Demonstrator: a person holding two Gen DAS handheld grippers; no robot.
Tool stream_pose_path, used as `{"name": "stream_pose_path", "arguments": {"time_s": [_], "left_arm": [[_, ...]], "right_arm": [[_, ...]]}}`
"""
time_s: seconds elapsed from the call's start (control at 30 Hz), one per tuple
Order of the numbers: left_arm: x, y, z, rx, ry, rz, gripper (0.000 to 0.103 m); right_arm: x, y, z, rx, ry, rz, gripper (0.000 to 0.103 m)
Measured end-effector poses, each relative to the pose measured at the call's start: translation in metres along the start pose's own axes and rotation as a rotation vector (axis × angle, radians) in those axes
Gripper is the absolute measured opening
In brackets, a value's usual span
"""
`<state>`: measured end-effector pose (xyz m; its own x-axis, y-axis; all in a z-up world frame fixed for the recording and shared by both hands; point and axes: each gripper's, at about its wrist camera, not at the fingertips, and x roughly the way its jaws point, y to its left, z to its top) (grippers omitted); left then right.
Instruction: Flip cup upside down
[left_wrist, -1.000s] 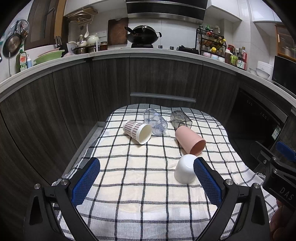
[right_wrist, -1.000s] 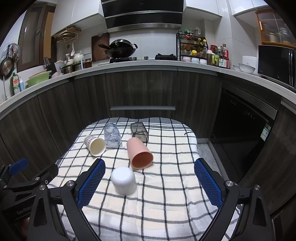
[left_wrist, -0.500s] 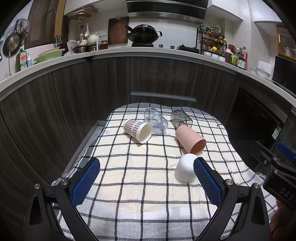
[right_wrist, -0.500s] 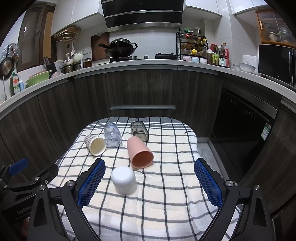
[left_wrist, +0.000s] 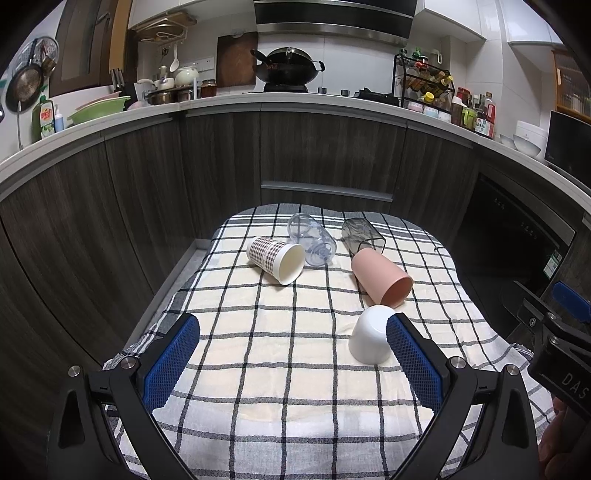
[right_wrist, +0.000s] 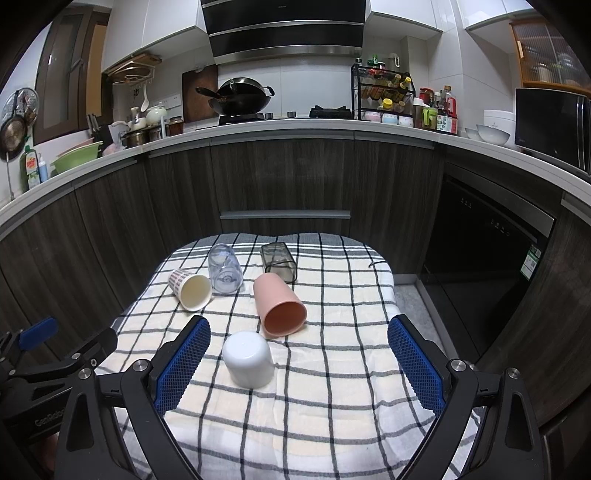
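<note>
A white cup (left_wrist: 370, 339) (right_wrist: 248, 359) stands upside down on the checked cloth. A pink cup (left_wrist: 380, 277) (right_wrist: 280, 305), a patterned paper cup (left_wrist: 275, 254) (right_wrist: 189, 289), a clear cup (left_wrist: 312, 240) (right_wrist: 224, 268) and a dark square glass (left_wrist: 361, 234) (right_wrist: 279, 261) lie on their sides farther back. My left gripper (left_wrist: 291, 363) is open and empty, near the cloth's front, left of the white cup. My right gripper (right_wrist: 299, 363) is open and empty, with the white cup just inside its left finger.
The cups lie on a small table covered by a black-and-white checked cloth (left_wrist: 288, 369) (right_wrist: 332, 369). Dark wood cabinets (left_wrist: 325, 155) and a counter with a wok (right_wrist: 240, 98) curve behind. A dark dishwasher front (right_wrist: 487, 258) is at the right.
</note>
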<state>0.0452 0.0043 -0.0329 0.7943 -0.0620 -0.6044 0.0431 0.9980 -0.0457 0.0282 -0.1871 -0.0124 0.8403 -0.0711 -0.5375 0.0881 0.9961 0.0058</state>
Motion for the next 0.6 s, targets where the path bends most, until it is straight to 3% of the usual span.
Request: {"name": "stream_pose_path", "arguments": {"time_s": [0.6], "left_arm": [[0.0033, 0.0035, 0.0025, -0.018, 0.034, -0.007, 0.103]], "right_arm": [[0.0006, -0.0001, -0.0003, -0.001, 0.002, 0.0, 0.097]]}}
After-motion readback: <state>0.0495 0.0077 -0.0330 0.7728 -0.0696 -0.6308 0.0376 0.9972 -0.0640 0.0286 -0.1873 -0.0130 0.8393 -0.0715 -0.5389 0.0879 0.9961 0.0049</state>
